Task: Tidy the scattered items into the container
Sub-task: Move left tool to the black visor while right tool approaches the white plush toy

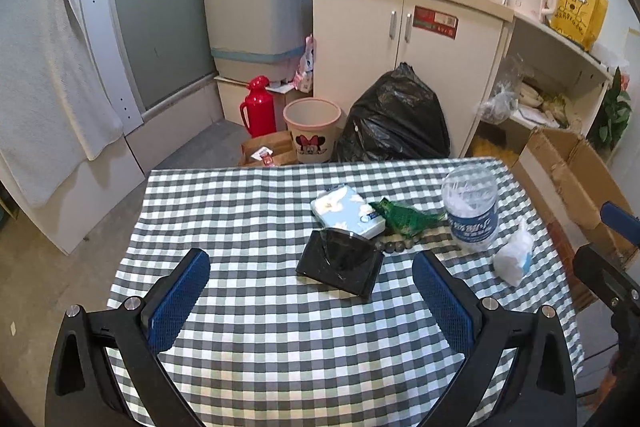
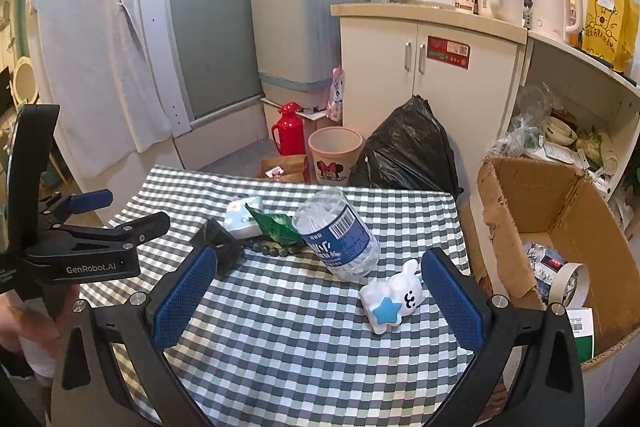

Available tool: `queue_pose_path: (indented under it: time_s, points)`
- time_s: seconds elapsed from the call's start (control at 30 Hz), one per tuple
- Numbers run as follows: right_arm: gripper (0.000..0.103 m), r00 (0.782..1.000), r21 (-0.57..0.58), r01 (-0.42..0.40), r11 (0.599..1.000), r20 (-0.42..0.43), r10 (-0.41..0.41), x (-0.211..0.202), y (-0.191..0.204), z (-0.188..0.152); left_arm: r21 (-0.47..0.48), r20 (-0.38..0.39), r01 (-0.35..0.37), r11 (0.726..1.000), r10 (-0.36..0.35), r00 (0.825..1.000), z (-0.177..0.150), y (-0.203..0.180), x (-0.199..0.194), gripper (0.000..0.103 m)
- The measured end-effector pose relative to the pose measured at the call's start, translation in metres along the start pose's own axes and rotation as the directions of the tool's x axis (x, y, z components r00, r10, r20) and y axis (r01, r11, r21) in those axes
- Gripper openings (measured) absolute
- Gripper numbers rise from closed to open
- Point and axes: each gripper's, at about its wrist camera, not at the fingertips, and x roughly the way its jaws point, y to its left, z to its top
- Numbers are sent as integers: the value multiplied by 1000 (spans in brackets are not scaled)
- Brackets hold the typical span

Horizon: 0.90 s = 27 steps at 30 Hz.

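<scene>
On the checked tablecloth lie a black glossy square case, a blue tissue pack, a green wrapper, a string of dark beads, a clear water bottle and a white plush toy. My left gripper hovers open just short of the black case, holding nothing. My right gripper is open and empty, with the bottle ahead and the plush toy by its right finger. An open cardboard box stands right of the table.
Inside the box are a tape roll and printed packets. Beyond the table's far edge stand a pink bin, a black rubbish bag, a red flask and a white cabinet. A hand holds the left gripper.
</scene>
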Motion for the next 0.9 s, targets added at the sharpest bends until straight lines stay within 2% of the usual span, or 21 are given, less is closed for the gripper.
queue_pose_path:
  time_s: [0.47,0.9]
  points:
    - [103,994,3,54,999,-97,-53,42,-17,-17,36,-75,9,999,-6,997,-11,-8,47,103]
    - [103,982,19,78,997,-174,-74,75,-36,-30,27,-134,59,998,-55,989,-12,-10,89,103]
